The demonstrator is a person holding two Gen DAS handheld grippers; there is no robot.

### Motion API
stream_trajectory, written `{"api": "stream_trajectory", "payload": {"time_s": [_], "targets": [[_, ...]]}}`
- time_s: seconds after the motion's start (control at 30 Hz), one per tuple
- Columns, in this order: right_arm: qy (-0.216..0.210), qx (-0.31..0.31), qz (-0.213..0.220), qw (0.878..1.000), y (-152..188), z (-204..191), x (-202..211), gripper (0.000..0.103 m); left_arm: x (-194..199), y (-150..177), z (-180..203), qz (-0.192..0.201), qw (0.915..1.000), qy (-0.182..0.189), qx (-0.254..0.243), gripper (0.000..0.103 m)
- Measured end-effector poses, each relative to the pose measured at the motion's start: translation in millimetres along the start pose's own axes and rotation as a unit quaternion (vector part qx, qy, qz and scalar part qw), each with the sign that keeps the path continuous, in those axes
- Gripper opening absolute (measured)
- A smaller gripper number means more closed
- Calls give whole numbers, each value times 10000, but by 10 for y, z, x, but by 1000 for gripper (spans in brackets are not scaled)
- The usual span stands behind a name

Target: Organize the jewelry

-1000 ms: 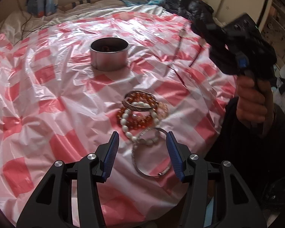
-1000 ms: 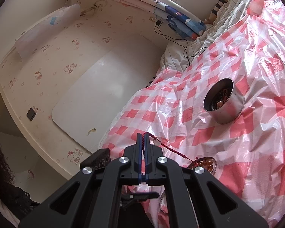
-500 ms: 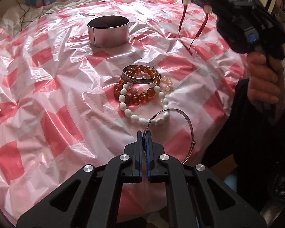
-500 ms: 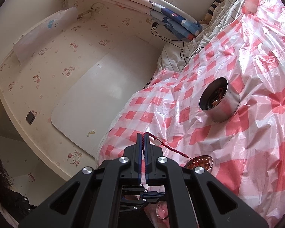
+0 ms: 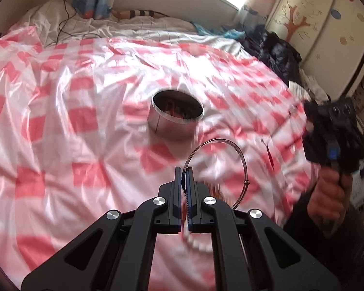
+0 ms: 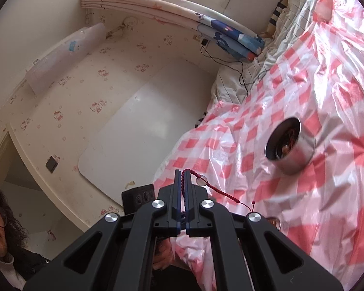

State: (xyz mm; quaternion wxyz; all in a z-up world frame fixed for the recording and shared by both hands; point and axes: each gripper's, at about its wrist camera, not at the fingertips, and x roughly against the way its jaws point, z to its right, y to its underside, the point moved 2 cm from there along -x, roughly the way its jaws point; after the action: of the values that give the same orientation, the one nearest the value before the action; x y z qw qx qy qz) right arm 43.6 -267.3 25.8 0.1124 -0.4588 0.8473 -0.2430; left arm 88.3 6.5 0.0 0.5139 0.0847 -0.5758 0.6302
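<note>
— What has the left claw (image 5: 184,173) got?

— Its jaws are closed tight on a thin silver bangle (image 5: 227,160), held up off the bed's pink checked plastic sheet (image 5: 60,126), in front of the metal tin (image 5: 176,118).

— And the right claw (image 6: 181,177)?

— Pinched shut on a red beaded string (image 6: 218,192), which dangles beside it. The tin (image 6: 291,150) sits well apart on the sheet, with jewelry inside.
</note>
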Motion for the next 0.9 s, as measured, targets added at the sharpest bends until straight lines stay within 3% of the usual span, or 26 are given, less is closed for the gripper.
{"api": "stream_trajectory", "payload": {"time_s": [0.17, 0.37, 0.47, 0.53, 0.57, 0.6, 0.67, 0.8, 0.87, 0.9], "targets": [[72, 162, -13, 9998, -273, 22, -122, 3, -392, -512, 14, 155, 9993, -337, 103, 3], [228, 305, -190, 9991, -567, 159, -416, 3, -937, -863, 76, 32, 9955, -941, -63, 3], [408, 439, -264, 9979, -695, 233, -568, 3, -1191, -933, 25, -215, 9936, -1106, -51, 4], [555, 512, -307, 9967, -747, 286, -662, 3, -1308, -933, -19, -431, 9937, -1035, 46, 11], [726, 598, -363, 9949, -775, 326, -730, 3, -1309, -923, -38, -465, 9933, -1050, 100, 20], [865, 660, -417, 9932, -786, 365, -789, 3, -1271, -930, -72, -444, 9928, -1096, 184, 36], [1359, 833, -611, 9853, -784, 478, -960, 3, -1095, -966, -162, -198, 9931, -1082, 413, 51], [2548, 1223, -1403, 9489, -621, 771, -1367, 3, -652, -949, -407, 339, 9885, -1158, 916, 64], [2681, 1266, -1543, 9425, -542, 803, -1406, 4, -537, -859, -499, 361, 9865, -1156, 1099, 64], [2674, 1301, -1521, 9426, -528, 771, -1375, 10, -505, -822, -520, 345, 9861, -1162, 1140, 65]]}}
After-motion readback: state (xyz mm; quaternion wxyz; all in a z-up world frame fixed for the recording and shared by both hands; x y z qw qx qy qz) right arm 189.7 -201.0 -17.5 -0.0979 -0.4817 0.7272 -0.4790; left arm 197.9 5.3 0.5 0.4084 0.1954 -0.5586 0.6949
